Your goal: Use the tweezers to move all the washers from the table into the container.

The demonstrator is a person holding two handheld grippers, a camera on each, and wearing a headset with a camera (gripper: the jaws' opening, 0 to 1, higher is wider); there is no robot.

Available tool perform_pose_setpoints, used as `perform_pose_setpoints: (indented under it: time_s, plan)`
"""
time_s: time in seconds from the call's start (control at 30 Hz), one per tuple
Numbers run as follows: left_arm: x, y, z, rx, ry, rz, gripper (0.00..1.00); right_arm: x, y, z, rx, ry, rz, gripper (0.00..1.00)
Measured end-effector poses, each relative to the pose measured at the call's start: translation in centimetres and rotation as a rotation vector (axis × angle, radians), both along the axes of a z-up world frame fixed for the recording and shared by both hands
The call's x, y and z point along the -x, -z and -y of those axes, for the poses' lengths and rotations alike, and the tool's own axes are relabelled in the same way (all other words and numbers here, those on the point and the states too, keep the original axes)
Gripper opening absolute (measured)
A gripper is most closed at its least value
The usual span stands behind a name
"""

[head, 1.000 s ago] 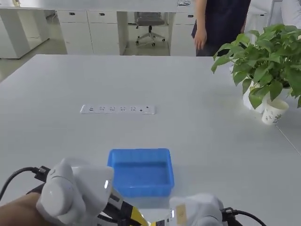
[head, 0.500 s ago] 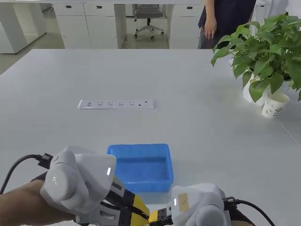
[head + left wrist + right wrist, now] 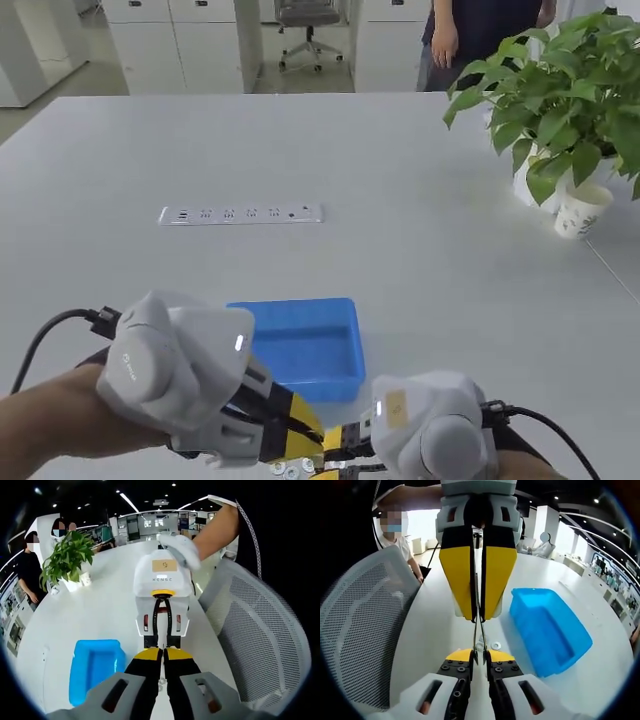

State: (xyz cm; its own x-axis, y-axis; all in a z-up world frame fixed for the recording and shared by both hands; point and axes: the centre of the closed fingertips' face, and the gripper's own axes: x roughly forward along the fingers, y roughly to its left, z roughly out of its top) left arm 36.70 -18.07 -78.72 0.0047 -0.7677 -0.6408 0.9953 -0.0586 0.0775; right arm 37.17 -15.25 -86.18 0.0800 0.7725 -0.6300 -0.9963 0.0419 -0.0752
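Note:
The blue container (image 3: 296, 311) stands on the white table, just beyond both grippers. My left gripper (image 3: 300, 436), with yellow jaws, and my right gripper (image 3: 345, 462) meet tip to tip at the table's near edge. In the right gripper view thin metal tweezers (image 3: 477, 625) run from my right gripper (image 3: 479, 656) up between the left one's yellow jaws; both sets of jaws are shut on them. Small washers (image 3: 496, 644) lie on the table under the tweezers, beside the container (image 3: 555, 630). The washers (image 3: 290, 468) also show at the bottom of the head view. My left gripper (image 3: 163, 652) faces the right one.
A white power strip (image 3: 240, 214) lies mid-table beyond the container. A potted plant (image 3: 565, 100) and a paper cup (image 3: 578, 212) stand at the far right. A person (image 3: 480, 30) stands past the far edge. A mesh chair (image 3: 360, 630) is close behind the grippers.
The head camera has tilted down, so the container and power strip sit higher in the picture. Both grippers have come further into view with their tips together, and the washers now show.

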Motion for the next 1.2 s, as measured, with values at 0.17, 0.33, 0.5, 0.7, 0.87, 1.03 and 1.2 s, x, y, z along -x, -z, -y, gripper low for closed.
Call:
perform_pose_setpoints:
  time_s: [0.17, 0.33, 0.5, 0.7, 0.87, 1.03, 1.2]
  plan:
    - [-0.2, 0.1, 0.2, -0.003, 0.007, 0.001, 0.06, -0.2, 0.1, 0.2, 0.004, 0.005, 0.002, 0.12]
    - [-0.4, 0.2, 0.4, -0.004, 0.010, 0.002, 0.06, -0.4, 0.3, 0.4, 0.010, 0.010, 0.003, 0.12]
    - [-0.7, 0.3, 0.7, 0.001, 0.012, -0.001, 0.06, -0.6, 0.4, 0.6, 0.014, 0.016, 0.003, 0.12]
    - [-1.0, 0.4, 1.0, 0.004, 0.015, -0.003, 0.06, -0.9, 0.5, 0.9, 0.018, 0.023, 0.001, 0.12]
    - [-1.1, 0.6, 1.2, 0.006, 0.016, -0.010, 0.06, -0.9, 0.6, 1.1, 0.022, 0.026, 0.000, 0.12]
    - [-1.2, 0.6, 1.3, 0.009, 0.017, -0.014, 0.06, -1.1, 0.7, 1.2, 0.021, 0.033, -0.003, 0.12]
    - [-1.4, 0.6, 1.5, 0.015, 0.016, -0.016, 0.06, -1.2, 0.7, 1.3, 0.018, 0.036, -0.006, 0.12]
